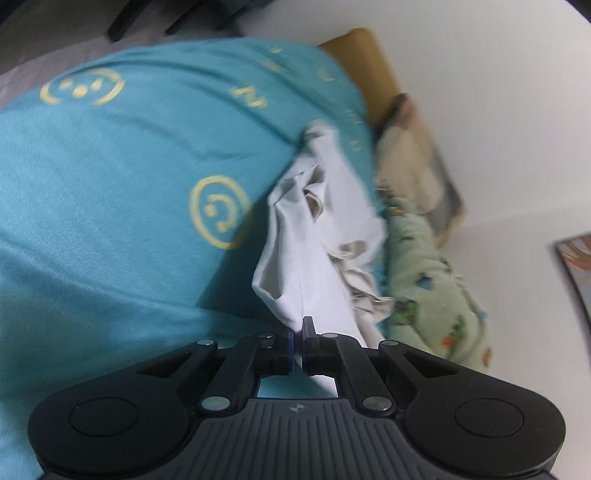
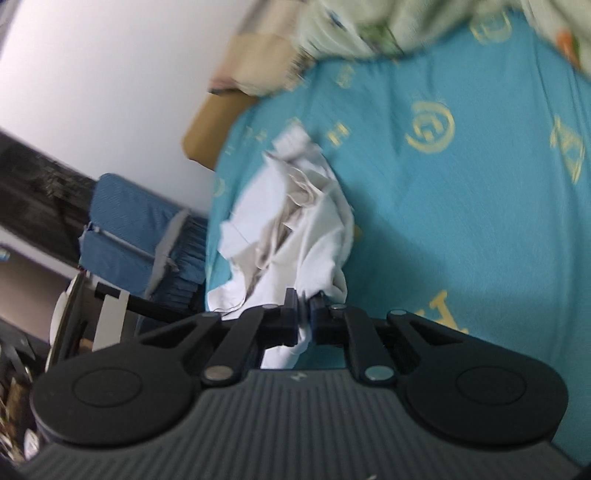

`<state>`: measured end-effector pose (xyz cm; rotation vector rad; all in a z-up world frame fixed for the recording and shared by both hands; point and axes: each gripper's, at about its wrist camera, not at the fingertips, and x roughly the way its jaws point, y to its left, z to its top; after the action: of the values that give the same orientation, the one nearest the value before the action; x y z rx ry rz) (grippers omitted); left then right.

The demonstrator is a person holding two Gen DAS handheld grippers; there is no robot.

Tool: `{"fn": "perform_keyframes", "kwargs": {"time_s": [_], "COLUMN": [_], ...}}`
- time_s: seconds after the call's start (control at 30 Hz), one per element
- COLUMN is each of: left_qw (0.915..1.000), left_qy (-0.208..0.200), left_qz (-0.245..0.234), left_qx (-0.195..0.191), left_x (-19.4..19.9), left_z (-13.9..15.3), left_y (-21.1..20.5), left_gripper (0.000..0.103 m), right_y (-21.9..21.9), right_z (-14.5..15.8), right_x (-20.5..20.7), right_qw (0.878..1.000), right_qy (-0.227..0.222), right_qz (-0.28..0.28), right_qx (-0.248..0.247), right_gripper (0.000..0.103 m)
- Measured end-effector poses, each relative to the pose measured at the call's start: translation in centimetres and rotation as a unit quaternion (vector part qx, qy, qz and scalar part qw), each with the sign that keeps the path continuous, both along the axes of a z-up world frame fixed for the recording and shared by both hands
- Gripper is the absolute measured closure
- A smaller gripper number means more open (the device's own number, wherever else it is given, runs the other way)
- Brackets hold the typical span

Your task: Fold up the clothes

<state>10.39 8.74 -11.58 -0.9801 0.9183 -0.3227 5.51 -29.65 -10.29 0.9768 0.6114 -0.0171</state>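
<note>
A crumpled white garment [image 1: 314, 229] hangs bunched over a teal bed sheet with yellow smiley prints [image 1: 110, 166]. My left gripper [image 1: 298, 332] is shut on one edge of the garment, and the cloth stretches away from the jaws. In the right wrist view the same white garment [image 2: 295, 221] trails over the teal sheet [image 2: 443, 221]. My right gripper [image 2: 304, 306] is shut on another part of it, with cloth pinched between the jaws. Both views are blurred.
A pale green patterned blanket [image 1: 432, 288] lies bunched beside the garment, also at the top of the right wrist view [image 2: 369, 26]. A mustard headboard [image 1: 369, 62] and white wall stand behind. A blue folded item [image 2: 136, 229] and dark clutter sit off the bed's side.
</note>
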Motion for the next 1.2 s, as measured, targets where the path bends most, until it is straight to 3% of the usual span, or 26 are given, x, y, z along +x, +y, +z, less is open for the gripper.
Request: {"fn": "perform_keyframes", "kwargs": {"time_s": [0.23,0.43,0.57,0.73,0.8,0.87,0.93,1.07,1.2], "left_qw": [0.9966,0.9940,0.9933,0.9934,0.9932,0.9917,0.9894,0.9840,0.9811], "left_qy": [-0.081,-0.108,-0.115,-0.110,-0.105,-0.104,-0.108,-0.116,-0.122], "left_qz": [-0.008,-0.012,-0.012,-0.012,-0.007,-0.003,-0.001,-0.002,-0.014], "left_qx": [0.010,-0.009,-0.005,0.031,0.051,0.075,0.097,0.135,0.150], "left_x": [-7.8,-15.1,-16.6,-12.5,-9.0,-5.2,-1.6,4.1,8.5], "left_z": [6.4,9.1,9.9,11.6,12.2,12.6,12.4,11.1,8.1], "left_y": [0.8,1.9,1.6,0.2,-0.9,-2.1,-3.3,-5.1,-6.7], "left_gripper": [0.100,0.100,0.100,0.100,0.100,0.100,0.100,0.100,0.100], "right_y": [1.5,1.8,2.0,1.0,1.0,0.4,0.0,-1.0,-2.0], "right_z": [5.3,6.6,7.5,8.9,9.6,9.6,9.7,7.9,5.2], "right_x": [-8.3,-15.9,-17.2,-12.3,-8.9,-5.2,-1.3,4.6,8.8], "right_qw": [0.996,0.994,0.993,0.994,0.994,0.996,0.996,0.996,0.996], "right_qy": [-0.085,-0.104,-0.109,-0.098,-0.090,-0.074,-0.069,-0.053,-0.045], "right_qz": [-0.012,-0.022,-0.028,-0.027,-0.026,-0.030,-0.030,-0.030,-0.021], "right_qx": [-0.040,-0.027,-0.044,-0.044,-0.054,-0.032,-0.051,-0.057,-0.080], "right_gripper": [0.094,0.094,0.094,0.094,0.094,0.094,0.094,0.094,0.094]}}
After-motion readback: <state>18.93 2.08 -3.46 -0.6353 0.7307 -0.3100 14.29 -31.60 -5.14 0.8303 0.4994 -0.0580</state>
